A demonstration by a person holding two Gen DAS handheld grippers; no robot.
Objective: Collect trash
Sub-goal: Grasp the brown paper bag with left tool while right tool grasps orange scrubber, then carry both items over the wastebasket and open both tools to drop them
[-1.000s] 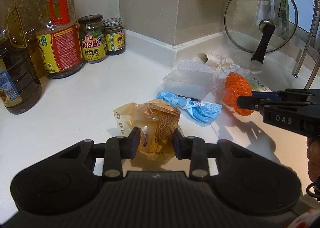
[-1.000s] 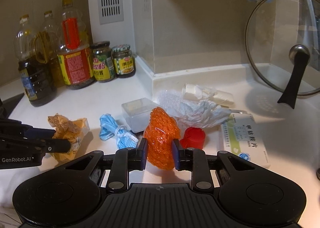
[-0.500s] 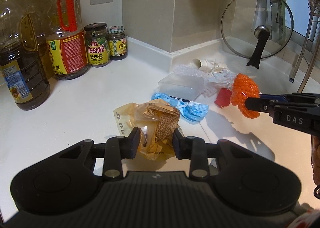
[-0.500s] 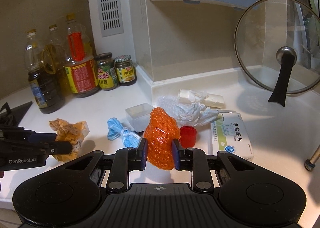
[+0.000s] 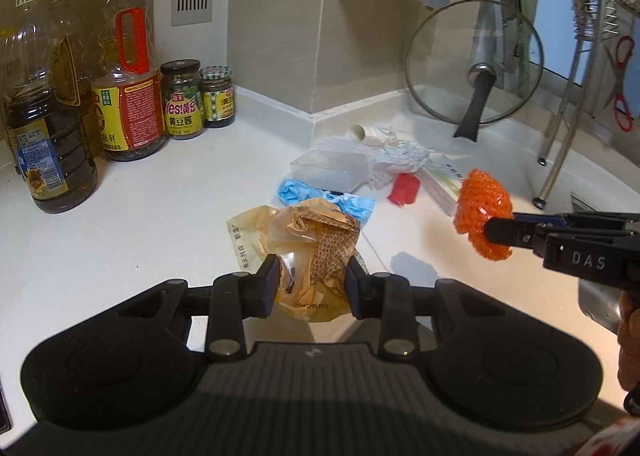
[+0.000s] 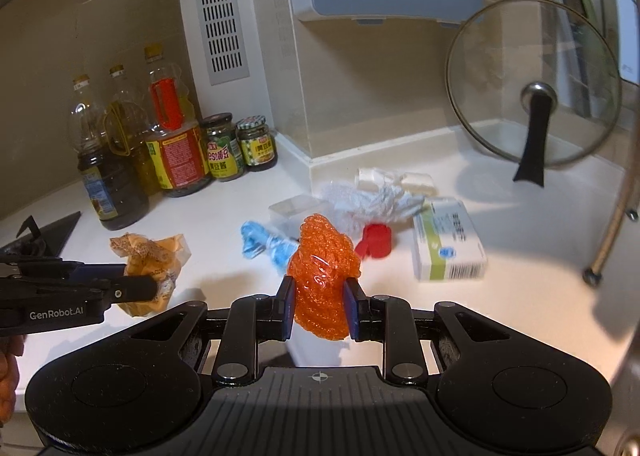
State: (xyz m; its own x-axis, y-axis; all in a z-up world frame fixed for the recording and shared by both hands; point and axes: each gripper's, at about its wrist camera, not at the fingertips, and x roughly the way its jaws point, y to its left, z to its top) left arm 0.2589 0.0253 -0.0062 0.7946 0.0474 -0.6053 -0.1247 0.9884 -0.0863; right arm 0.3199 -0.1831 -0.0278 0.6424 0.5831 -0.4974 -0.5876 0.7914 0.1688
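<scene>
My left gripper (image 5: 311, 288) is shut on a crumpled yellow-brown plastic wrapper (image 5: 308, 244), held above the white counter (image 5: 140, 223); the same wrapper (image 6: 154, 260) shows at the left of the right wrist view. My right gripper (image 6: 319, 308) is shut on an orange mesh net (image 6: 322, 272), also lifted off the counter, and the net (image 5: 482, 207) appears at the right of the left wrist view. On the counter lie a blue face mask (image 6: 266, 244), a red cap (image 6: 376, 242), a clear plastic box (image 5: 330, 171), crumpled white plastic (image 6: 368, 199) and a medicine box (image 6: 448, 240).
Oil bottles (image 5: 128, 83) and sauce jars (image 5: 182, 99) stand at the back left against the wall. A glass pot lid (image 6: 534, 103) leans in the back right corner. A metal rack leg (image 6: 612, 228) rises at the right, and a stove edge (image 6: 44, 232) sits at the far left.
Both grippers have drawn back and up from the counter with their loads, so the trash pile looks smaller and farther. The red cap, hidden behind the net before, now shows.
</scene>
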